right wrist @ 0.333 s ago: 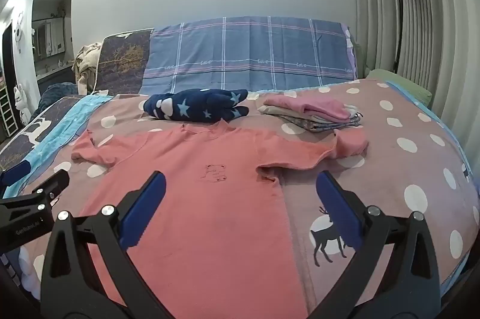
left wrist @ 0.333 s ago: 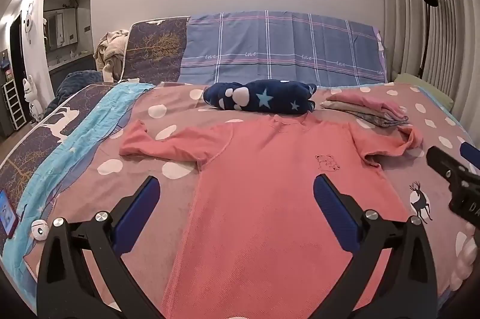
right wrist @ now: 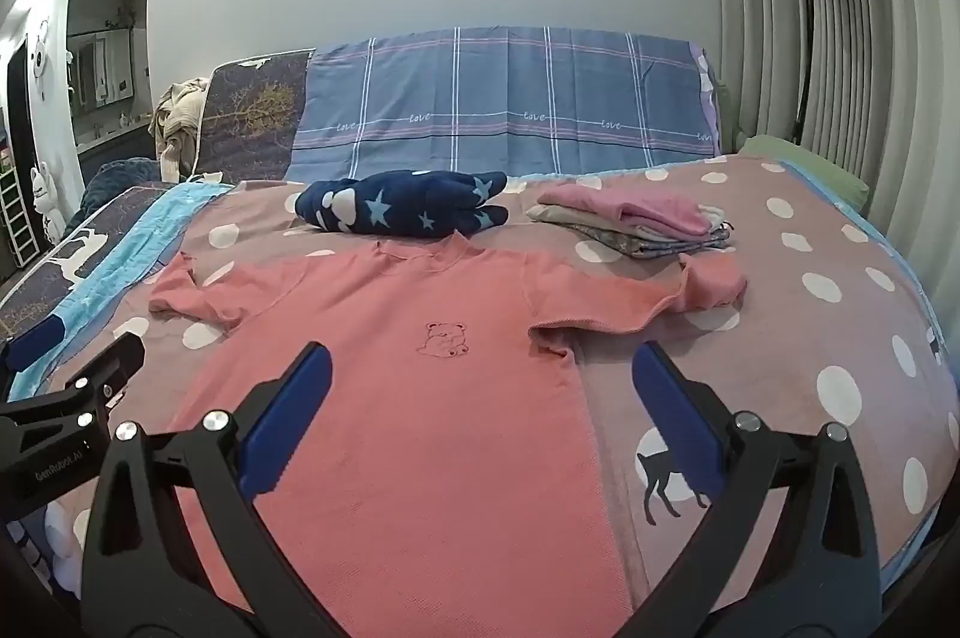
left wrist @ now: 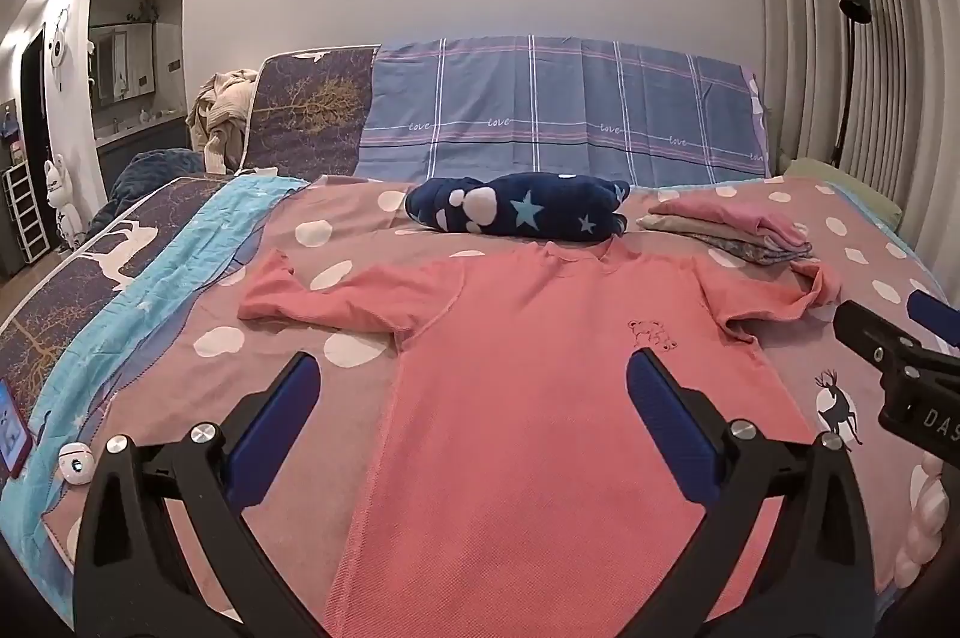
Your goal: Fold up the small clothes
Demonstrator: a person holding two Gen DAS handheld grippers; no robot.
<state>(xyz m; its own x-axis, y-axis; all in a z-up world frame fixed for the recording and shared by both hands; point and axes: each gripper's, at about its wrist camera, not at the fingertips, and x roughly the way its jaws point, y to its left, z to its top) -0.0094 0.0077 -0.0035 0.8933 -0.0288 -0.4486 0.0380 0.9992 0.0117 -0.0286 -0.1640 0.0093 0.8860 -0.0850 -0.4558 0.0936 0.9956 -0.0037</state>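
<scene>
A salmon-pink long-sleeved shirt lies flat on the bed, front up, with a small bear outline on its chest and both sleeves spread sideways. The right sleeve's cuff is bunched. My left gripper hovers open above the shirt's left side, nothing between its blue pads. My right gripper hovers open over the shirt's right edge, also with nothing in it. Each gripper shows at the edge of the other's view.
A navy star-patterned bundle lies just beyond the collar. A stack of folded clothes sits at the back right. A phone and a small white round object lie at the bed's left edge. Pillows line the headboard.
</scene>
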